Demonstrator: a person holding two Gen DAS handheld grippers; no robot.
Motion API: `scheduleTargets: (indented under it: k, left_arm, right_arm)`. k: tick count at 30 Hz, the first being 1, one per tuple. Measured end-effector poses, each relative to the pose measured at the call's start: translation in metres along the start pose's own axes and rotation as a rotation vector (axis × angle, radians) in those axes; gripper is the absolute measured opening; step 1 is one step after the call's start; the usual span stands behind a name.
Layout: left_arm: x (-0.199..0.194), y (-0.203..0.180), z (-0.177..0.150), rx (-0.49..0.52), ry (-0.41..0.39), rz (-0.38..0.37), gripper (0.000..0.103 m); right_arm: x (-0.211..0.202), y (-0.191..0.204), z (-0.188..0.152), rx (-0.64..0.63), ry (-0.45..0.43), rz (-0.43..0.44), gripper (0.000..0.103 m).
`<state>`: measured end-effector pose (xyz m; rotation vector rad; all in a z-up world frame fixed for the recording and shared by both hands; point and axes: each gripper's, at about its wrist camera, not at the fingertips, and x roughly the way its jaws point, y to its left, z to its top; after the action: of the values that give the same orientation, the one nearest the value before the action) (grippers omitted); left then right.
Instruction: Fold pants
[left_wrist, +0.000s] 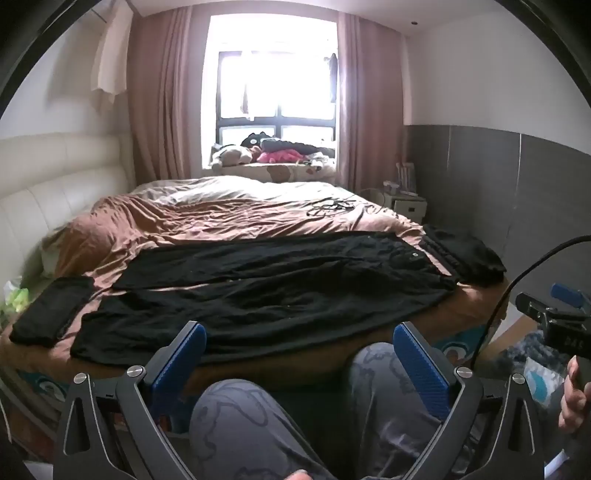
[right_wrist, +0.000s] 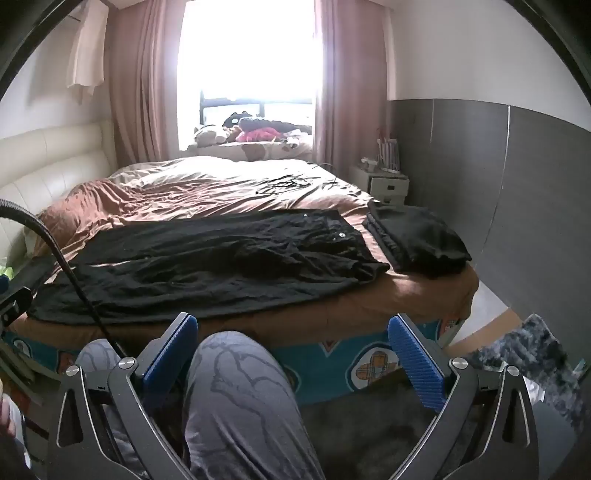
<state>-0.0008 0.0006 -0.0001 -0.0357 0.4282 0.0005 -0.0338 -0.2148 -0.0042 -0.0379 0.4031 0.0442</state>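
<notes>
Black folded cloth (left_wrist: 51, 312), left view only

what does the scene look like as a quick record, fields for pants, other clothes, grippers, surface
pants: black pants spread flat across the near edge of the bed, unfolded
folded stack: dark folded clothes beside the waist end
other item: black folded piece by the leg end
left gripper: open, empty, short of the bed
right gripper: open, empty, short of the bed
surface: bed with brown cover
</notes>
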Motion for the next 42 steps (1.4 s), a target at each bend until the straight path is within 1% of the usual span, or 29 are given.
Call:
scheduleTargets:
  k: [1, 6, 9, 14, 18, 24, 29, 31, 37, 42]
  left_arm:
    - [0.0, 0.0, 0.0, 0.0, 0.01, -0.007, 0.103]
    - [-0.003, 0.002, -0.001, -0.003, 0.0, -0.029, 0.103]
    - [0.004, -0.004, -0.006, 0.009, 0.008, -0.03, 0.103]
    - [0.0, -0.006, -0.005, 0.014, -0.006, -0.028, 0.103]
    - [-0.002, -0.005, -0.006, 0.006, -0.016, -0.047, 0.103]
    - [-0.004, -0.005, -0.006, 0.013, -0.021, -0.039, 0.103]
    - [-0.004, -0.004, -0.006, 0.003, -0.024, -0.052, 0.103]
    - [-0.004, -0.002, -0.006, -0.004, -0.026, -0.05, 0.103]
    - [-0.005, 0.001, -0.007, -0.017, -0.03, -0.048, 0.103]
    - [-0.004, -0.001, -0.008, -0.017, -0.028, -0.046, 0.103]
  right_arm:
    - [0.0, -0.001, 0.0, 0.001, 0.002, 0.0, 0.103]
    - [0.004, -0.006, 0.006, 0.016, 0.012, -0.004, 0.103]
    - [0.003, -0.004, 0.007, 0.01, 0.005, -0.015, 0.103]
    - [-0.003, -0.005, 0.004, 0.008, -0.015, -0.02, 0.103]
    - [-0.004, -0.005, 0.003, 0.005, -0.025, -0.024, 0.103]
    - [-0.006, -0.009, 0.002, 0.005, -0.041, -0.019, 0.103]
    - [-0.01, -0.011, 0.003, -0.001, -0.07, -0.001, 0.103]
    - [-0.01, -0.013, 0.003, 0.002, -0.07, 0.007, 0.103]
    - [-0.004, -0.018, 0.001, -0.002, -0.069, -0.015, 0.103]
    - [-0.002, -0.015, 0.0, 0.0, -0.067, -0.005, 0.103]
